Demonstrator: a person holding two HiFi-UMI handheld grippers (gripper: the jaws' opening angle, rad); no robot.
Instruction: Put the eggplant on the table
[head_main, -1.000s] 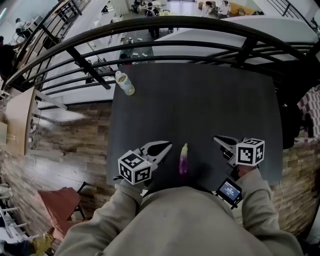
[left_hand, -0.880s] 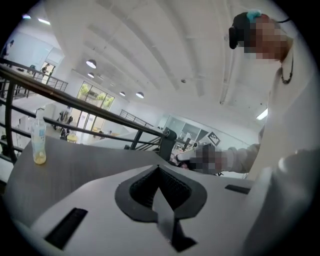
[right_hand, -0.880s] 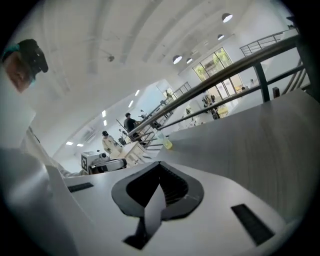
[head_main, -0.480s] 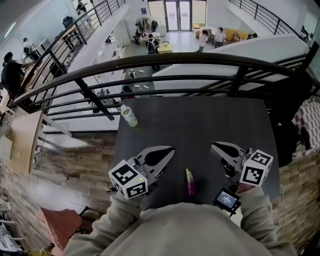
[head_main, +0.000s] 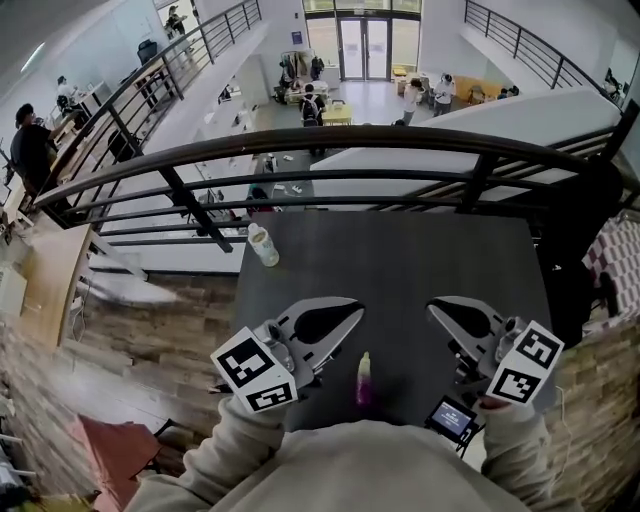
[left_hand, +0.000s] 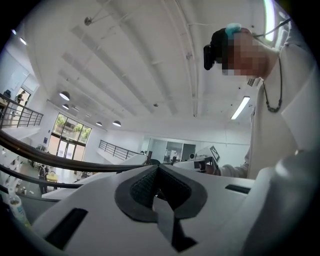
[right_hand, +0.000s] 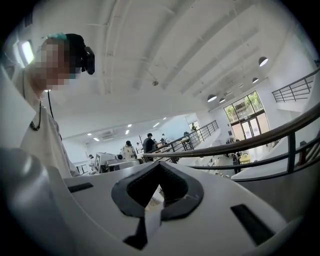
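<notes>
We find the eggplant (head_main: 364, 380) lying on the dark table (head_main: 400, 250), close to the edge nearest the person and free of both grippers. Its long axis runs away from the person, pale stem end farther out and purple body nearer, roughly in line with the way the grippers point.

The left gripper (head_main: 355, 308) and the right gripper (head_main: 435, 305) are held level on either side of it. Their tips reach past the eggplant, so it lies behind and below the jaws, back toward the person's body. The left tips are the nearer pair, almost straight ahead of the stem, while the right tips stand well off to the side.

In each gripper view we see the jaws pressed together tip to tip, with only the room showing through the gap behind the pads. Neither gripper pinches anything.

We judge the task to be done as things lie. Any further move on the eggplant would mean drawing a gripper back and down first, most easily the left.

The only container is a bottle (head_main: 263, 245) at the far left corner of the table, well apart from the eggplant; we cannot tell what it holds
</notes>
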